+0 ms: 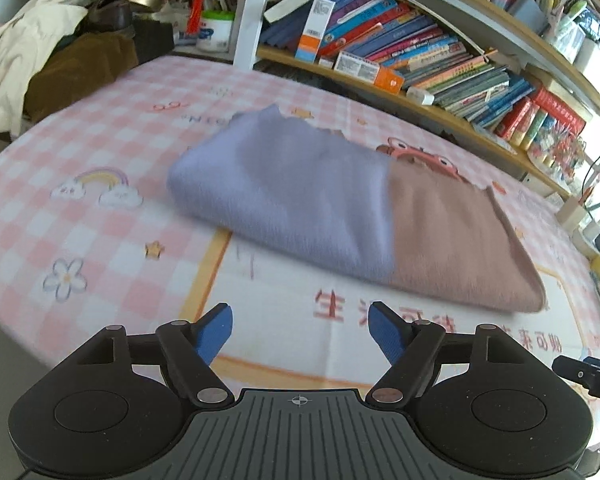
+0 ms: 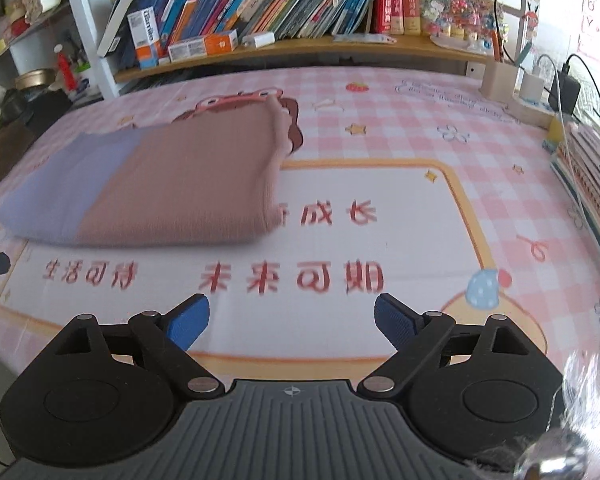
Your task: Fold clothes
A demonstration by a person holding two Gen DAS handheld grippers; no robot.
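A folded garment (image 1: 340, 208), lavender on one half and dusty pink on the other, lies flat on the pink checked table cover (image 1: 100, 152). It also shows in the right wrist view (image 2: 160, 184), to the left of centre. My left gripper (image 1: 302, 320) is open and empty, a little short of the garment's near edge. My right gripper (image 2: 292, 316) is open and empty, over the white panel with red characters, to the right of the garment. The tip of the right gripper (image 1: 588, 372) shows at the right edge of the left wrist view.
Bookshelves (image 2: 284, 4) packed with books run along the far side. A heap of cream and brown clothes (image 1: 36, 52) lies at the far left. A charger and cables (image 2: 560, 88) and a stack of books (image 2: 592, 176) sit at the right edge.
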